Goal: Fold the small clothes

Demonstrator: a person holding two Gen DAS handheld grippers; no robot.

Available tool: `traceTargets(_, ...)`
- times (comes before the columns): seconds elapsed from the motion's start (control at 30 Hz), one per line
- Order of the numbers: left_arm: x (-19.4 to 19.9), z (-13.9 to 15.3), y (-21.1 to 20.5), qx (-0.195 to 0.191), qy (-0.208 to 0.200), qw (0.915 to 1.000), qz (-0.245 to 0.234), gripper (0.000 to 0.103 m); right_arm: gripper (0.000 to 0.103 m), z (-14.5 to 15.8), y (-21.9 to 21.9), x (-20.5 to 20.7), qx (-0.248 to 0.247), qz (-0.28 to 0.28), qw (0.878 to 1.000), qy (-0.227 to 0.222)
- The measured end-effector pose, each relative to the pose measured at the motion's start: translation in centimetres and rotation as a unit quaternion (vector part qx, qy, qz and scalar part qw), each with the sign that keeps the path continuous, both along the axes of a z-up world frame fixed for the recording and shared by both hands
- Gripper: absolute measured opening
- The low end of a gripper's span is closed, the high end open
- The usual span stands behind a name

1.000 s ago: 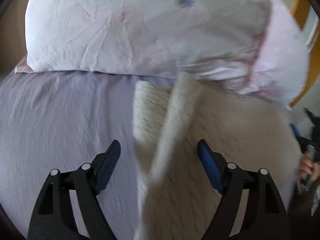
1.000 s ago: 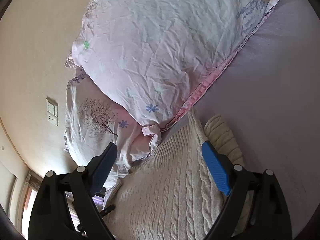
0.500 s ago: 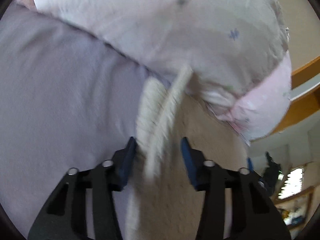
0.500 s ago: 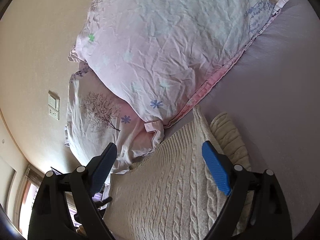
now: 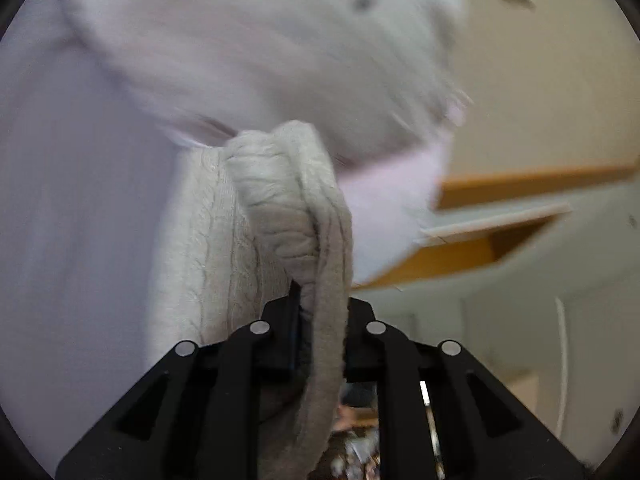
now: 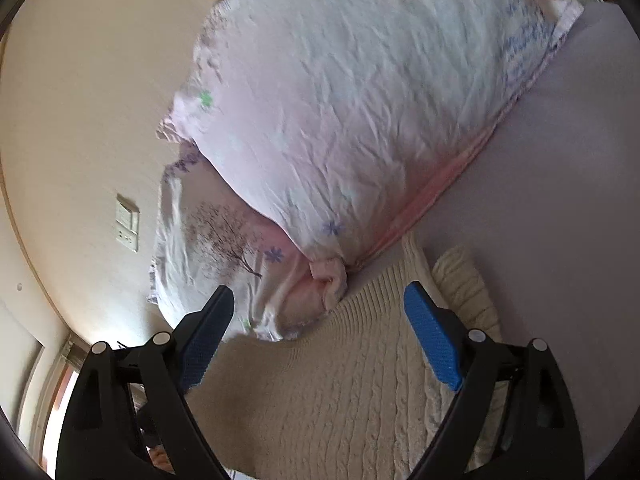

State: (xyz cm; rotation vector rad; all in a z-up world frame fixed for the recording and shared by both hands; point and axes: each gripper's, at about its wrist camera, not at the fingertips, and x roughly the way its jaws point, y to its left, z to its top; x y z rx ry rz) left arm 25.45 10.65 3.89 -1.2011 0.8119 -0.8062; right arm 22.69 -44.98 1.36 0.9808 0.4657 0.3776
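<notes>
A cream cable-knit sweater (image 5: 256,216) lies on a lilac bed sheet (image 5: 80,220). My left gripper (image 5: 320,320) is shut on a bunched edge of the sweater, which rises in a thick fold between its fingers. In the right wrist view the sweater (image 6: 340,392) spreads flat below my right gripper (image 6: 316,320), which is open and empty above it. A folded sleeve (image 6: 464,284) lies by the blue right pad (image 6: 430,340).
Two pale pink flowered pillows (image 6: 360,100) lie at the head of the bed, just beyond the sweater. The lilac sheet (image 6: 560,220) stretches to the right. A beige wall with a switch plate (image 6: 128,222) and a wooden shelf (image 5: 520,216) stand behind.
My left gripper has closed from wide open onto the sweater's edge and lifted it, tilting. My right gripper has stayed open and shifted a little over the sweater.
</notes>
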Motion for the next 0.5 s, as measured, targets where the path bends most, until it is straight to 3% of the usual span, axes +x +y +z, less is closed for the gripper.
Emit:
traceTargets(0.13,2.1,2.1,-10.6,-0.032,-0.036,0.9962,-0.072,0.014,0.089,0.8,-1.5,-1.0,-0.021,-0.033,0.999,-0.019)
traceTargets(0.23,5.0,-0.3,-20.2,-0.028,0.015,0.9911,-0.129,0.022,0.089,1.0,-3.0,-1.3,-0.051,-0.06,0.997,-0.012)
traceTargets(0.3,5.5,-1.7,-23.7,-0.042,0.041,0.9849,-0.163,0.025,0.089,0.6,-4.0,-1.2,-0.053,-0.07,0.996,0.006)
traceTargets(0.33,5.1,-1.6,-24.1,-0.053,0.033,0.9832,-0.171,0.025,0.089,0.3,-4.5,-1.0,-0.048,-0.069,0.996,0.016)
traceTargets(0.4,4.3,-0.4,-22.7,-0.031,-0.004,0.987,-0.158,0.034,0.095,-0.2,-5.2,-0.6,-0.033,-0.057,0.997,0.034)
traceTargets(0.47,3.7,0.8,-19.9,0.025,-0.034,0.9928,-0.112,0.063,0.096,-0.6,-5.4,0.0,-0.026,-0.034,0.998,0.053)
traceTargets(0.5,3.1,1.3,-17.9,0.08,-0.042,0.9927,-0.08,0.066,0.097,-0.8,-5.1,0.5,-0.028,-0.017,0.997,0.069)
